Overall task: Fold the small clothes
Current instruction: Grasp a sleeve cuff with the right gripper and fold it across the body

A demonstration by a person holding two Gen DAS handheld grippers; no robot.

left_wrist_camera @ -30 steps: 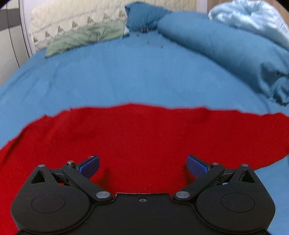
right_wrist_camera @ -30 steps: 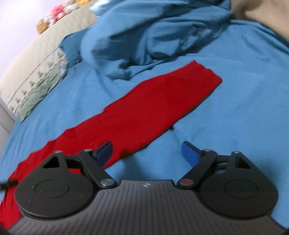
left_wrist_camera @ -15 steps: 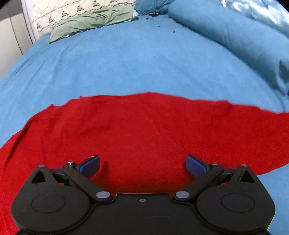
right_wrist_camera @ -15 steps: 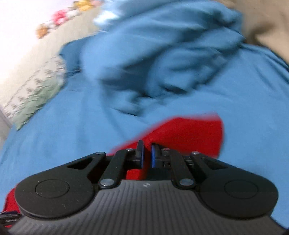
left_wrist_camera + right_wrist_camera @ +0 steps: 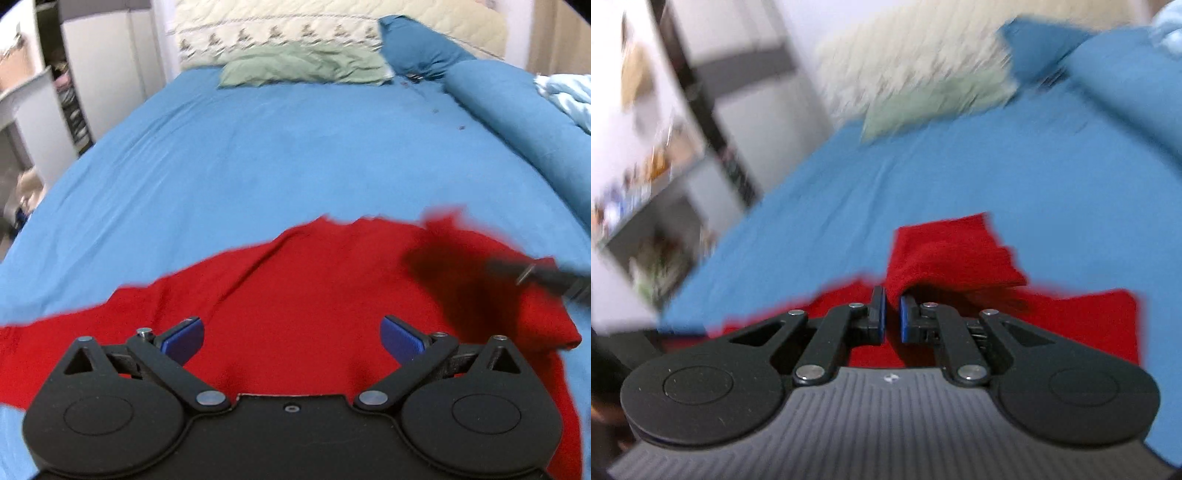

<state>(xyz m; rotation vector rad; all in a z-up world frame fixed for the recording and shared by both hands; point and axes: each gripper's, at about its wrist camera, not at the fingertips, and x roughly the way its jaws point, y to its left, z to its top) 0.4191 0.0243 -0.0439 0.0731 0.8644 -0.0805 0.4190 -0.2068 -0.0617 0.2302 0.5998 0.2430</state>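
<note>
A red cloth (image 5: 314,295) lies spread on the blue sheet (image 5: 295,155) of a bed, close under both grippers. The left gripper (image 5: 291,338) hangs over the middle of the cloth with its jaws wide apart and nothing between them; the blue pads (image 5: 183,336) sit above the fabric, and whether they touch it cannot be told. The right gripper (image 5: 892,314) has its jaws drawn together, clamped on an edge of the red cloth (image 5: 945,254), and that end of the fabric is raised and folded over the rest. In the left wrist view the right gripper shows as a dark blurred bar (image 5: 539,275) at the right end of the cloth, above a dark shadow. At the head of the bed lie a green pillow (image 5: 306,68) and a cream quilted one (image 5: 277,29), with a rolled blue blanket (image 5: 524,122) along the right side. The right wrist view is blurred
</note>
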